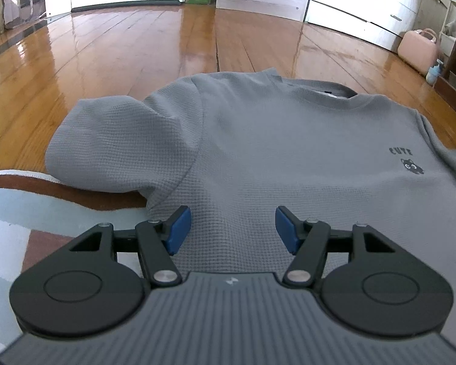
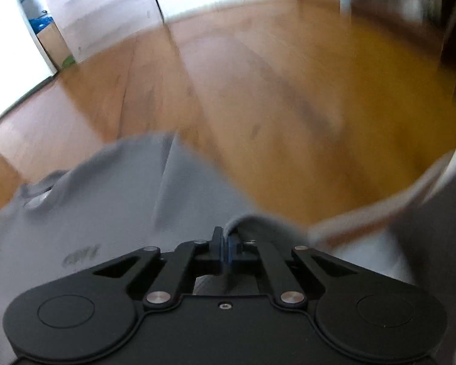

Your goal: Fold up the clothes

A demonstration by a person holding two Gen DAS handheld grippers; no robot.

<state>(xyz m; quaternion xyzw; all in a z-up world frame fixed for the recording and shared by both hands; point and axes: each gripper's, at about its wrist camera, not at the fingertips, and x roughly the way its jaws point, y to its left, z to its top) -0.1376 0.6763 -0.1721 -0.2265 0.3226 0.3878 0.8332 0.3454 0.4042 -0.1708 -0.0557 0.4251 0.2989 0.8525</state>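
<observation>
A grey waffle-knit T-shirt (image 1: 258, 140) with a small black cat print lies face up, partly on a rug and partly on the wooden floor. Its neck points away and one short sleeve spreads to the left. My left gripper (image 1: 232, 228) is open, its blue pads (image 1: 177, 228) hovering over the shirt's lower body, holding nothing. In the blurred right wrist view the same shirt (image 2: 106, 206) fills the lower left. My right gripper (image 2: 228, 243) is shut on a fold of the shirt's grey fabric (image 2: 238, 223), which rises between the fingers.
A rug with brown, pale blue and white patches (image 1: 45, 206) lies under the shirt's lower part. A glossy wooden floor (image 1: 136, 54) stretches beyond. White cabinets (image 1: 364, 3) and a pink case (image 1: 418, 48) stand at the far right. A white cloth edge (image 2: 425, 182) shows at right.
</observation>
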